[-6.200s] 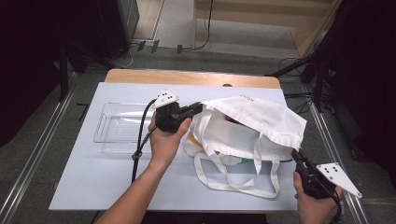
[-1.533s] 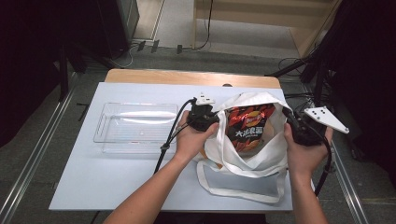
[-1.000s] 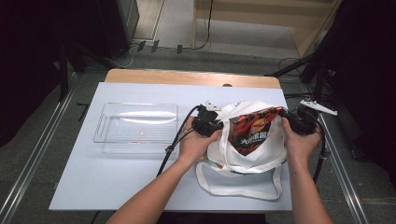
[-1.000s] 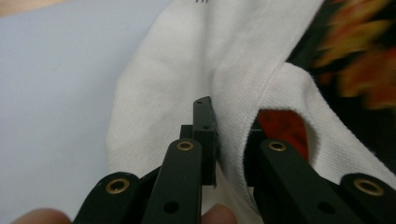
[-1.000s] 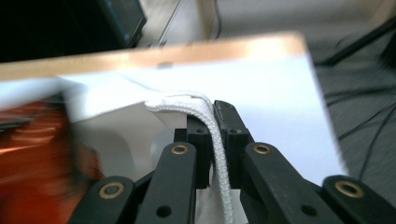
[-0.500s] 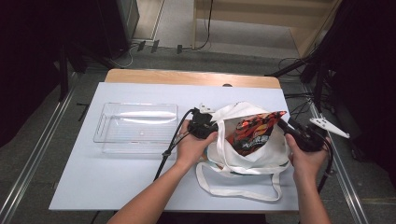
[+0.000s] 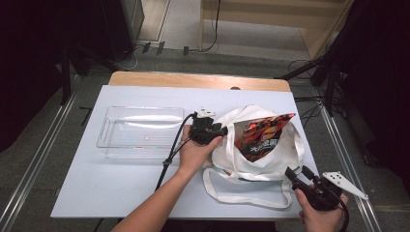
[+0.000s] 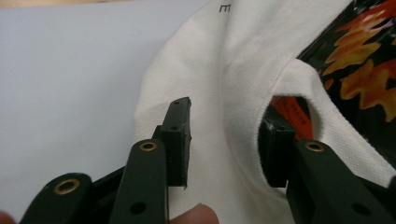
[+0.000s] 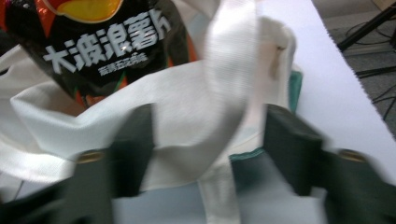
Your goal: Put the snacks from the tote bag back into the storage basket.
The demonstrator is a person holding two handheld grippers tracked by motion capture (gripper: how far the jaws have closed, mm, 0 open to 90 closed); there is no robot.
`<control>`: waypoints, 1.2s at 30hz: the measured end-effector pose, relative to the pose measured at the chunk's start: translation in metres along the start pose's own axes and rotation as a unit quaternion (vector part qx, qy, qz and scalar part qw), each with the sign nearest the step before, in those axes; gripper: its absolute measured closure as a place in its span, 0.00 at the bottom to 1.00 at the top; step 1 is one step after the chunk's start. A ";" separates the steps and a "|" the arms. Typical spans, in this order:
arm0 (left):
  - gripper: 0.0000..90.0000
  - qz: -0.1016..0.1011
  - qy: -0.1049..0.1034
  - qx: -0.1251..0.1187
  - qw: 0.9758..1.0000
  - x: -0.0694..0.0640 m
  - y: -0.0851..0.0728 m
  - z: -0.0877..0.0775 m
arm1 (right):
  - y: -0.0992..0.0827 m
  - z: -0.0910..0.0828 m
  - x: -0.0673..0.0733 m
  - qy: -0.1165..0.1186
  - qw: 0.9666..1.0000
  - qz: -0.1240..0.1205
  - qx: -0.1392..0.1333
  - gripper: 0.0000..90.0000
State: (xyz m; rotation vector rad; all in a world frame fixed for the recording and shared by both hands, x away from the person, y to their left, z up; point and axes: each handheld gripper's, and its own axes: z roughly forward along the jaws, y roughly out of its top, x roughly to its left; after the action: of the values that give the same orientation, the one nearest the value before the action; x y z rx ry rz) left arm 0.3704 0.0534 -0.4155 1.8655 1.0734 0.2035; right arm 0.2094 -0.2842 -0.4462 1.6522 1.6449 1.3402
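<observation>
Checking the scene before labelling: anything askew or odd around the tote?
The snack bag sticks out of the white tote at a tilt, not tucked in. The tote lies slumped, its handles sprawled toward the table's near edge. Nothing looks spilled or torn. The clear tray sits square.

We are looking at a clear plastic tray (image 7: pixel 140 133) lying empty on the left half of a pale blue table (image 7: pixel 96 179). Beyond the table's far edge, black cables (image 7: pixel 212 29) are trailing across the grey floor (image 7: pixel 241 63).
</observation>
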 end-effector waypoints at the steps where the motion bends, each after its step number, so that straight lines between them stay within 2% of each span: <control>1: 0.68 0.005 0.000 -0.005 1.000 -0.001 0.000 -0.003 | -0.002 0.000 0.001 0.006 1.000 -0.005 -0.003 0.61; 2: 0.68 0.009 -0.001 -0.007 1.000 -0.001 -0.001 -0.006 | -0.002 -0.001 0.001 0.016 1.000 -0.011 -0.009 0.74; 4: 0.68 0.013 -0.002 -0.013 1.000 0.000 -0.002 -0.011 | 0.002 -0.004 0.002 0.034 0.999 -0.017 -0.021 0.92; 6: 0.68 0.019 0.001 -0.015 1.000 0.001 -0.002 -0.014 | 0.006 -0.006 0.003 0.042 0.999 -0.019 -0.028 0.94; 7: 0.70 0.018 -0.001 -0.014 1.000 0.002 -0.003 -0.017 | 0.018 -0.010 0.005 0.055 0.997 -0.022 -0.049 0.97; 10: 0.70 0.023 -0.004 -0.021 1.000 0.001 -0.006 -0.020 | 0.037 -0.014 0.010 0.078 0.994 -0.022 -0.075 0.98; 12: 0.70 0.029 -0.008 -0.025 0.999 -0.001 -0.008 -0.024 | 0.042 -0.014 0.012 0.082 0.993 -0.025 -0.083 0.98; 13: 0.69 0.032 -0.009 -0.029 0.999 -0.003 -0.008 -0.026 | 0.062 -0.012 0.021 0.097 0.990 -0.027 -0.099 0.98; 16: 0.68 0.040 -0.017 -0.040 0.998 -0.008 -0.010 -0.034 | 0.081 -0.009 0.033 0.109 0.987 -0.040 -0.114 0.98; 18: 0.68 0.046 -0.021 -0.044 0.998 -0.010 -0.011 -0.037 | 0.093 -0.006 0.042 0.121 0.984 -0.050 -0.118 0.98; 19: 0.68 0.046 -0.021 -0.044 0.998 -0.010 -0.011 -0.037 | 0.093 -0.006 0.042 0.121 0.984 -0.050 -0.118 0.98; 21: 0.68 0.049 -0.026 -0.046 0.997 -0.012 -0.012 -0.040 | 0.112 0.002 0.059 0.137 0.982 -0.066 -0.115 0.98; 23: 0.68 0.052 -0.027 -0.049 0.997 -0.014 -0.013 -0.043 | 0.120 0.006 0.066 0.143 0.980 -0.070 -0.117 0.98; 26: 0.67 0.056 -0.036 -0.058 0.996 -0.016 -0.013 -0.048 | 0.132 0.014 0.072 0.143 0.980 -0.068 -0.123 0.98; 31: 0.66 0.073 -0.045 -0.069 0.994 -0.022 -0.012 -0.056 | 0.148 0.025 0.071 0.141 0.981 -0.051 -0.127 0.98; 36: 0.64 0.082 -0.056 -0.076 0.992 -0.028 -0.015 -0.058 | 0.158 0.037 0.071 0.140 0.981 -0.053 -0.122 0.97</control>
State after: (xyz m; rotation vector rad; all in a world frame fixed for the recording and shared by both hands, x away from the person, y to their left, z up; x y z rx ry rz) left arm 0.3133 0.0723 -0.3878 1.8058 0.8055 0.2651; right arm 0.3063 -0.2366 -0.3057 1.2629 1.6151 1.7043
